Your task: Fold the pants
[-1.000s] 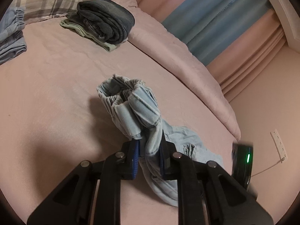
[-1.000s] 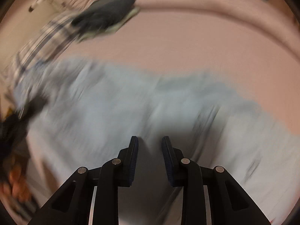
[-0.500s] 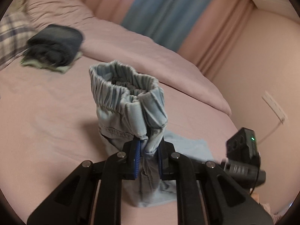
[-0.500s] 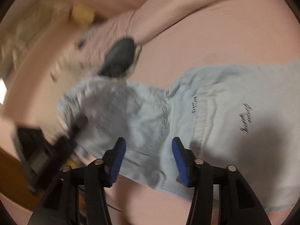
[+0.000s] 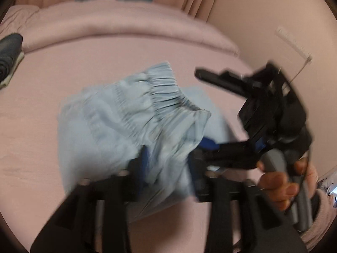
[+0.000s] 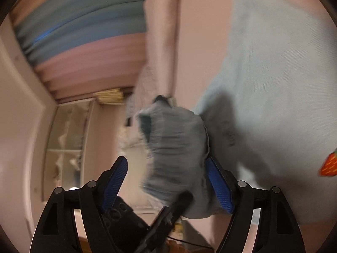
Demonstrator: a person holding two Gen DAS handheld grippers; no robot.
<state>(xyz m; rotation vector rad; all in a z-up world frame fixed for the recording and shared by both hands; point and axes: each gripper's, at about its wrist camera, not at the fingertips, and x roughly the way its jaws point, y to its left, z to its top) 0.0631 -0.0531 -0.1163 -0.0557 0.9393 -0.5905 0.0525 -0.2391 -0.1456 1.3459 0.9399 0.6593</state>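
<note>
Left wrist view: the left gripper has its jaws opening, with the bunched elastic waistband of the light blue pants between the blue pads; blur hides whether the pads press the cloth. The pants are gathered in a heap over the pink bed, near the middle. To the right, the right gripper reaches in sideways, one finger above the waistband and one below, held by a hand in a pink sleeve. A dark folded garment lies at the far left edge.

Right wrist view: the right gripper is opening wide around the gathered waistband; the cloth touches the right pad, while the left pad stands apart from it. The rest of the pants spreads over the bed to the right. Blue and pink curtains fill the upper left.
</note>
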